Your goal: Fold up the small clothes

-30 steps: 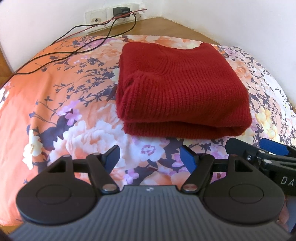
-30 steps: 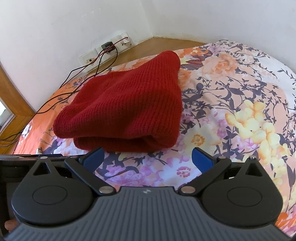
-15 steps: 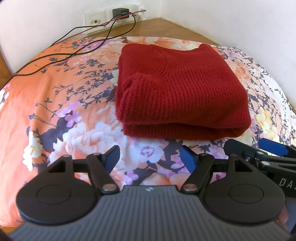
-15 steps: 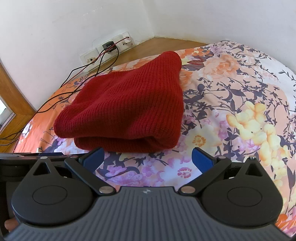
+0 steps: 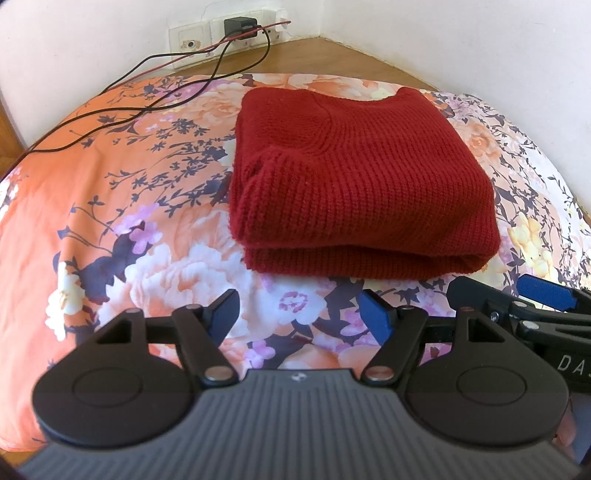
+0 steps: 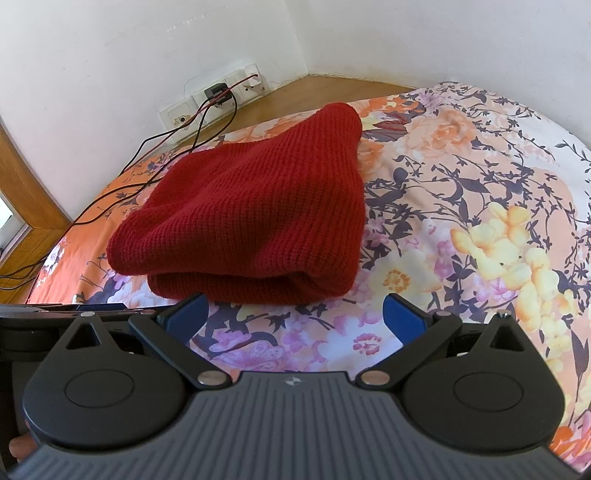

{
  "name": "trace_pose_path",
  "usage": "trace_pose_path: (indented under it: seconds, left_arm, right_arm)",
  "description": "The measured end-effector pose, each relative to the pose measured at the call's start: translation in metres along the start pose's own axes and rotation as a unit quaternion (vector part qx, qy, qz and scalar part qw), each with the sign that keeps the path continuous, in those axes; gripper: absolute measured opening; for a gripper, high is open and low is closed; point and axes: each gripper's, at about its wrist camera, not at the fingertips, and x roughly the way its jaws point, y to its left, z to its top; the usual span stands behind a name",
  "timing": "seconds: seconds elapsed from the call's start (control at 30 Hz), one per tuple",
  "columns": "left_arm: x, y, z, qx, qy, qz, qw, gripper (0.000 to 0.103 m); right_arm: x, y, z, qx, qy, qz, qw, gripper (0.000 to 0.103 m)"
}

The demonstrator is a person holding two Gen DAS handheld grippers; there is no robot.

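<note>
The red knit sweater is lying folded in a thick rectangular bundle on the floral bedspread, its folded edge facing both grippers and its long axis running across their line of approach. The left gripper is hovering just short of that edge, fingers spread and holding nothing. The right gripper is sitting nearer, almost touching the fold, also spread wide and empty. Black and red cables are trailing from the wall sockets beyond. The folding is looking finished.
</note>
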Motion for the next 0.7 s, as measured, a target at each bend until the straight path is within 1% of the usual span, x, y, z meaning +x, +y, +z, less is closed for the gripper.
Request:
trace_pose_path:
  seconds: [0.7]
  left_arm:
    - [-0.001, -0.0022, -0.0007, 0.0, 0.0, 0.002, 1.0, 0.073]
  right_arm:
    - [-0.0013, -0.0012, -0.0006, -0.001, 0.0, 0.0, 1.0, 0.103]
